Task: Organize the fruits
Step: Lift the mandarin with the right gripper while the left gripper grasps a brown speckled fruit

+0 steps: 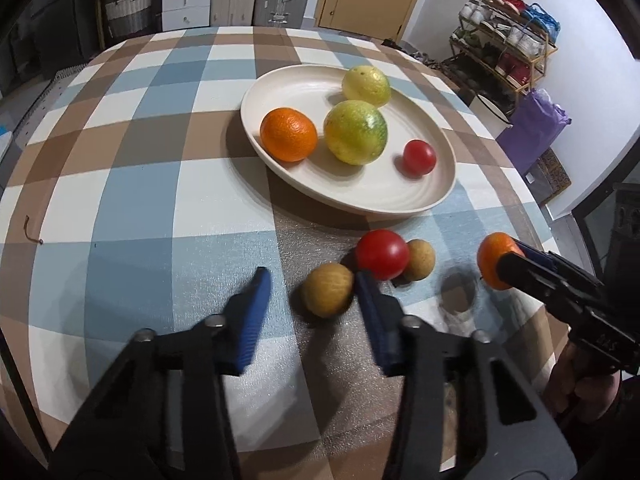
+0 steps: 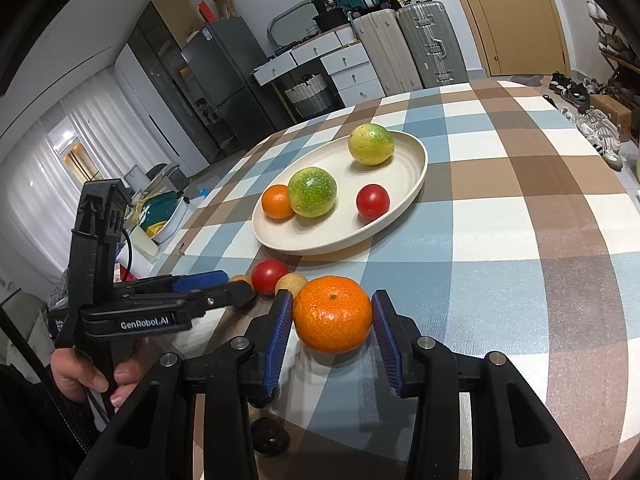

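Note:
A cream oval plate (image 1: 400, 196) (image 2: 404, 168) holds an orange (image 1: 289, 134), two yellow-green fruits (image 1: 355, 132) (image 1: 366, 85) and a small red tomato (image 1: 419, 157). On the checked cloth in front of it lie a red tomato (image 1: 382, 254) and two tan round fruits (image 1: 327, 295) (image 1: 420, 260). My left gripper (image 1: 312, 292) is open, its fingers either side of the nearer tan fruit. My right gripper (image 2: 332, 312) is shut on an orange (image 2: 333, 314) (image 1: 496, 260), held just above the cloth.
The checked cloth covers the round table (image 2: 520, 220). A shoe rack (image 1: 508, 40) stands beyond its right edge, drawers and suitcases (image 2: 400, 52) behind. A small dark object (image 2: 270, 436) lies below my right gripper.

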A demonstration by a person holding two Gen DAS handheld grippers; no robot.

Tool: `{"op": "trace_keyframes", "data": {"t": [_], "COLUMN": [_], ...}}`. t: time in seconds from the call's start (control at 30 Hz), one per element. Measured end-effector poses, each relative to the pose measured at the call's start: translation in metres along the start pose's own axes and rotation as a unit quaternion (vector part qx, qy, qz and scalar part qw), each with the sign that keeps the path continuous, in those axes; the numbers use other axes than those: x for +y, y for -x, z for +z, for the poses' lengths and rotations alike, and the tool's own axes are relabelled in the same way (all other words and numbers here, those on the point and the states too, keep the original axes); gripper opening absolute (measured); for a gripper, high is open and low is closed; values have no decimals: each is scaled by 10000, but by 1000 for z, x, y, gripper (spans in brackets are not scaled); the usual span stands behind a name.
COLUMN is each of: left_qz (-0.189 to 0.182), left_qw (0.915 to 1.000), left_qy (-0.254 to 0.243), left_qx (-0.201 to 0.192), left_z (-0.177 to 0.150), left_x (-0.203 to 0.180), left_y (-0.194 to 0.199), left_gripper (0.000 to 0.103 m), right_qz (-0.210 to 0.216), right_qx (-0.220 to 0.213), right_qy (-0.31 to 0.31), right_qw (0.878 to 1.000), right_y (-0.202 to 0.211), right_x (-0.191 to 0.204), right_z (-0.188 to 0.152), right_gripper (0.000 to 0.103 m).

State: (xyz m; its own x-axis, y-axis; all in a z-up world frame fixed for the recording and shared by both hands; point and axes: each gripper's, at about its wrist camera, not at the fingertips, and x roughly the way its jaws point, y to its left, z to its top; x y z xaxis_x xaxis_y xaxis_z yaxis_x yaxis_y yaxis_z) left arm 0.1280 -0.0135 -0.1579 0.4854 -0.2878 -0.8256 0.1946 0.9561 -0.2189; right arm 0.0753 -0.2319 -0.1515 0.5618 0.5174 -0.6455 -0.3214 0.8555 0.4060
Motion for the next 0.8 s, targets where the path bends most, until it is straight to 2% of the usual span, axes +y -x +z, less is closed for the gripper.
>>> {"op": "trace_keyframes", "data": {"t": [0.13,0.53,0.8], "left_qz": [-99,-384,-403], "left_qw": [9999,9992,9984], "left_qy": [-24,128,221], "left_qx": [-61,-65,-323], "left_z": [-2,-4,0], "left_x": [-1,7,12], "left_y": [6,7,20], "left_gripper": [24,23,23], "right_qz": [-4,-2,-9], "right_qx": [6,50,48], "right_qy": [16,79,142], "right_qw": [10000,10000,9999], "right_y": [1,-2,-4], "right_x": [3,7,9], "right_z": [1,4,8], "right_gripper": [41,41,41]}}
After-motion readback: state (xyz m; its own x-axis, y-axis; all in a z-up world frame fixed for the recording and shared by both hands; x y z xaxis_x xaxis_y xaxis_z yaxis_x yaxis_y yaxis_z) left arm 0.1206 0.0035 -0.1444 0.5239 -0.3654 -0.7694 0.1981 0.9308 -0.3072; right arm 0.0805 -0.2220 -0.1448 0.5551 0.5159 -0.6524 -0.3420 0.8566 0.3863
